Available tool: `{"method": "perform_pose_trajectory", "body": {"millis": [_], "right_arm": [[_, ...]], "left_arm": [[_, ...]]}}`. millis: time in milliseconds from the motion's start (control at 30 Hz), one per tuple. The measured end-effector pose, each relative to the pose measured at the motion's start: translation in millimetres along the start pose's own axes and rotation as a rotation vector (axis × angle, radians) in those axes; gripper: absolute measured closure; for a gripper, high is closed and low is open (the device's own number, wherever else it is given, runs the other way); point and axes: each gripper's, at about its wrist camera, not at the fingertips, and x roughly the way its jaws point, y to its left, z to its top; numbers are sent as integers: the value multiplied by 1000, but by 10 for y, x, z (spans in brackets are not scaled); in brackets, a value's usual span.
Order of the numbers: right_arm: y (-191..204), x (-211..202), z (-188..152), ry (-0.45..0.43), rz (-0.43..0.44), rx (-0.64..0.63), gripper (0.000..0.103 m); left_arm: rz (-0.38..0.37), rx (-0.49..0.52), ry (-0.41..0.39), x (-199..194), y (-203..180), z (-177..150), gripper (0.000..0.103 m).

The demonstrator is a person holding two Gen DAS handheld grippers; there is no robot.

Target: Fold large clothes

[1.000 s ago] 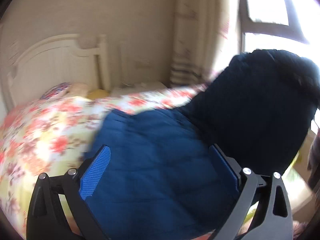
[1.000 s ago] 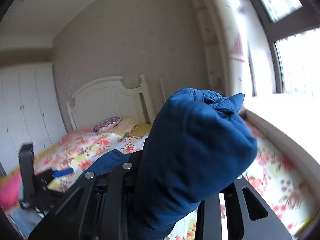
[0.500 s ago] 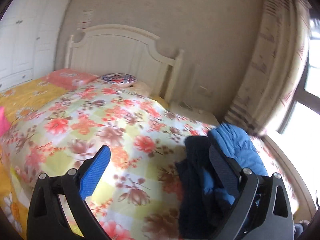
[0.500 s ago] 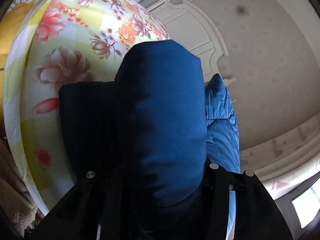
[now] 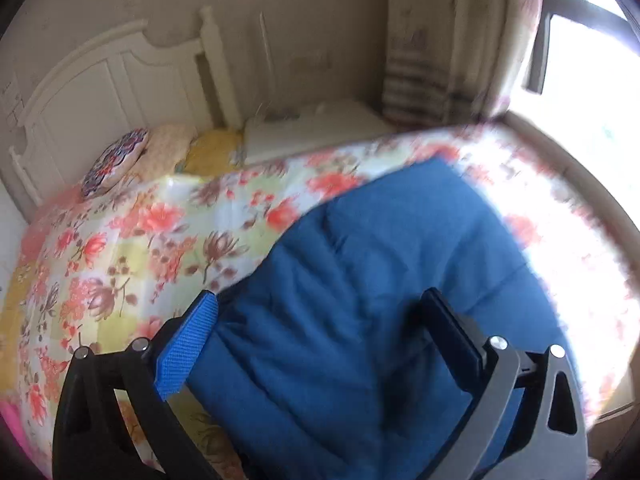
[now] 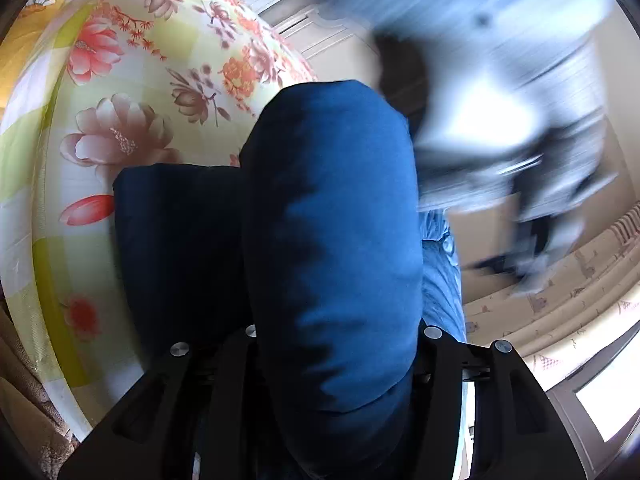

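Our right gripper (image 6: 332, 352) is opening its jaws around a thick roll of the blue jacket (image 6: 332, 220), so the padding could spring apart. Our left gripper (image 5: 320, 332) hovers wide open and empty above the jacket on the floral bedspread (image 5: 140, 240), too late to pin the fold.

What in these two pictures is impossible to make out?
- Right wrist view: the right gripper fingertips are buried under a bulge of the blue jacket; its jaws are opening, but any pad contact is hidden.
- Right wrist view: a grey-white shape at upper right is smeared by motion blur; what it is cannot be told.
- Left wrist view: the jacket's lower part is cut off by the edge, behind the open left gripper.
- Left wrist view: glare washes out the window.
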Motion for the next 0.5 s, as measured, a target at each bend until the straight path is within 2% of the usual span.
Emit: {"method": "perform_pose_trajectory", "body": {"millis": [33,67,100,167,200,300,400,433,500], "right_arm": [[5,-60,-18,-18,-4,-10,47],[22,-132,-40,-30,6,-26,47],[28,-155,-49,-39,26,-42,47],[-61,-312,-133,-90,103,-6,44],[-139,-410,-182,-123,156,40,39],[-479,-744,-331,-243,355,196,37],[-915,-845,-397,-291,417,392,38],[-1078,-829,-398,-298,424,464,43],[-1263,-731,-397,-278,425,576,46]], "left_arm": [[-41,-8,4,141,34,-98,2],[-117,-87,-16,237,186,-206,2],[-147,-137,-8,281,289,-269,2],[-151,-145,-15,313,345,-354,2],[-144,-139,-23,312,355,-389,2],[-142,-148,-41,339,375,-441,2],[-140,-155,-56,285,364,-413,2],[-141,-157,-59,266,367,-411,2],[-139,-159,-64,226,365,-404,2]]}}
